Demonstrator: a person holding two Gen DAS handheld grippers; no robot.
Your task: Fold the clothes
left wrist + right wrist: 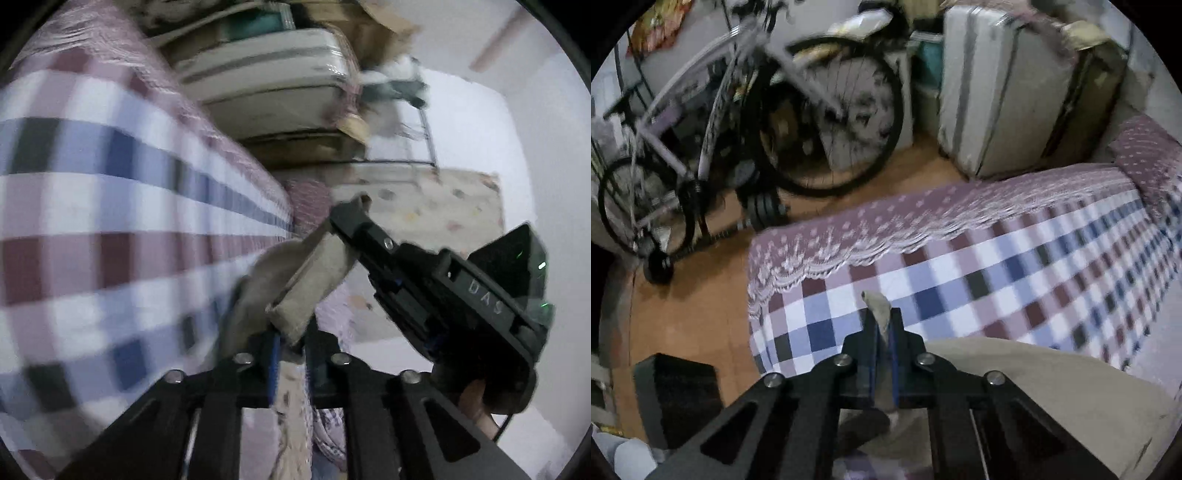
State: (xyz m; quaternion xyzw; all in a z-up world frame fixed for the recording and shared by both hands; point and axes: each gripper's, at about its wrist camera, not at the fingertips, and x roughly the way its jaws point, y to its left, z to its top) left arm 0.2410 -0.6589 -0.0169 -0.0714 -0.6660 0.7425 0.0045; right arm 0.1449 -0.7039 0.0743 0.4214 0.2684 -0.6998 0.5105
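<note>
A beige garment [1052, 387] lies on the checked bed cover [997, 266], and one corner of it pokes up between the blue pads of my right gripper [884, 332], which is shut on it. In the left wrist view a thick folded edge of the same garment [306, 284] runs between my two grippers. My left gripper [293, 339] is shut on its near end. At the far end the black right gripper [351, 212] pinches the cloth, held by a hand [476, 398]. This view is rolled and blurred, with the checked cover [110, 206] filling its left side.
A bicycle [775, 129] and weights [764, 210] stand on the wooden floor [701, 295] beyond the bed's lace-trimmed purple edge [886, 218]. A pale suitcase [997, 92] stands at the bed's far end. A black box [679, 387] sits at the near left.
</note>
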